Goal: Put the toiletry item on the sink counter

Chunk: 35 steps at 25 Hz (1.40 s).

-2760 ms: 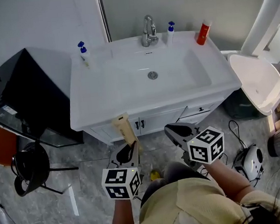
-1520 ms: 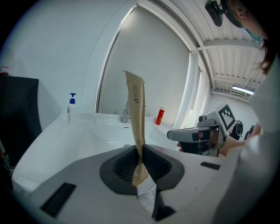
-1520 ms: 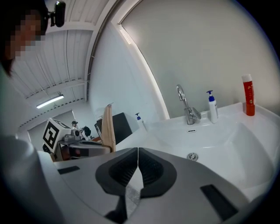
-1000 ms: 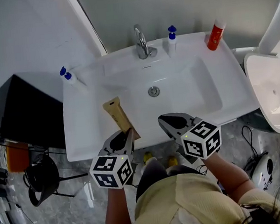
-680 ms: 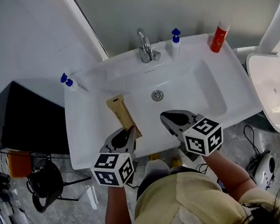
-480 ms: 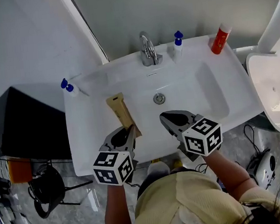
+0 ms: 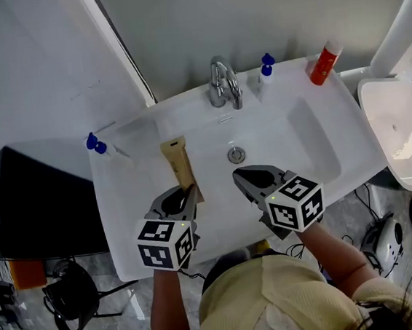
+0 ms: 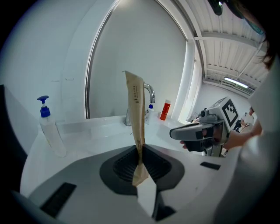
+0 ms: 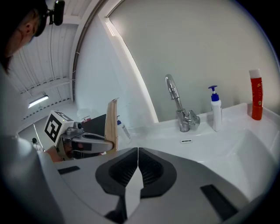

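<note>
A: Compared against the frame from nearly three seconds back. Then, both tongs hung over the floor in front of the vanity, and the tube's far end only just reached the front edge. At this moment both sat above the front part of the white sink surface (image 7: 125,228).

B: And over the last half second?

A: Little changed. The tongs kept much the same spots over the surface, and the grip was the same.

B: Where was the tube?

A: The tan tube (image 7: 179,163) (image 8: 135,113) was pinched at its lower, flattened end between the left tongs (image 7: 187,195) (image 8: 141,157), which were closed on it. From the head view it ran away from the person, over the surface just left of the basin and its drain (image 7: 236,154). In the left gripper view it stood nearly upright, rising above the jaws. Could not tell whether it touched the surface.

B: Right side?

A: The right tongs (image 7: 245,178) (image 9: 138,162) had their jaws pressed together with nothing between them, over the basin's front edge. The tube (image 9: 112,127) showed to their left, well apart from them.

B: Other items?

A: Chrome faucet (image 7: 223,82) at the back, blue-capped pump bottle (image 7: 264,70) just beside it, red bottle (image 7: 325,62) at the far right corner, another pump bottle (image 7: 106,150) at the left edge.
</note>
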Tool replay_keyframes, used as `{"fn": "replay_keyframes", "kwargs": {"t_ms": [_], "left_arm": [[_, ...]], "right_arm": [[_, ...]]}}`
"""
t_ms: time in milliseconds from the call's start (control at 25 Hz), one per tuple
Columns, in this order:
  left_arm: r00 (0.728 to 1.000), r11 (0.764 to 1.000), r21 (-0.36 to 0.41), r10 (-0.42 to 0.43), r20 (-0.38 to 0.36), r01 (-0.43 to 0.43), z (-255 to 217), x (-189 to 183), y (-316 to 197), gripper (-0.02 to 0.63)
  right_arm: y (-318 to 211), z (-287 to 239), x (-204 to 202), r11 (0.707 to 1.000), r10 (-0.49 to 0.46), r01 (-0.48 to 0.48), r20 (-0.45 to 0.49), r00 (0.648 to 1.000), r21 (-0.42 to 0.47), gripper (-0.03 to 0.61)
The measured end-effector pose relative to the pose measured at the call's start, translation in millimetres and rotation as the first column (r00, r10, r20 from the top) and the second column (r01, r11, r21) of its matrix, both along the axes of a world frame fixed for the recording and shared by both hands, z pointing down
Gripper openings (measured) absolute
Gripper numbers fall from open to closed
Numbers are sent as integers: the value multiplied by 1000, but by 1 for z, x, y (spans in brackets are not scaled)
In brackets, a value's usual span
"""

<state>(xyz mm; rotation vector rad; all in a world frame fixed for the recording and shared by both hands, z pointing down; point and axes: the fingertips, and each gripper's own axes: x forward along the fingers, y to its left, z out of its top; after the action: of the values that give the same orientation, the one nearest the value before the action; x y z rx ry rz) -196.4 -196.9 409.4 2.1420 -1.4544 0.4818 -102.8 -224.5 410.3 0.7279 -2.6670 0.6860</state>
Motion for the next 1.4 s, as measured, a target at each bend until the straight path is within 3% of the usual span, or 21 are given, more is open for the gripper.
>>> {"fn": "replay_keyframes", "kwargs": {"t_ms": [240, 600, 880, 1240, 1400], "left_arm": [[999, 999, -26, 48, -1, -48, 11, -10, -24, 69], [989, 994, -69, 98, 112, -90, 30, -34, -57, 69], [950, 982, -131, 166, 263, -136, 46, -44, -75, 69], [905, 969, -177, 224, 362, -169, 58, -52, -99, 69], [870, 965, -213, 231, 436, -150, 64, -65, -111, 67]], "right_arm": [[-17, 5, -7, 999, 33, -33, -37, 999, -4, 26], [-34, 17, -17, 997, 73, -75, -77, 994, -26, 26], [-43, 26, -25, 995, 75, -81, -106, 992, -52, 26], [-58, 39, -37, 993, 83, -93, -120, 989, -74, 26], [-62, 44, -46, 993, 72, -83, -124, 990, -80, 26]]}}
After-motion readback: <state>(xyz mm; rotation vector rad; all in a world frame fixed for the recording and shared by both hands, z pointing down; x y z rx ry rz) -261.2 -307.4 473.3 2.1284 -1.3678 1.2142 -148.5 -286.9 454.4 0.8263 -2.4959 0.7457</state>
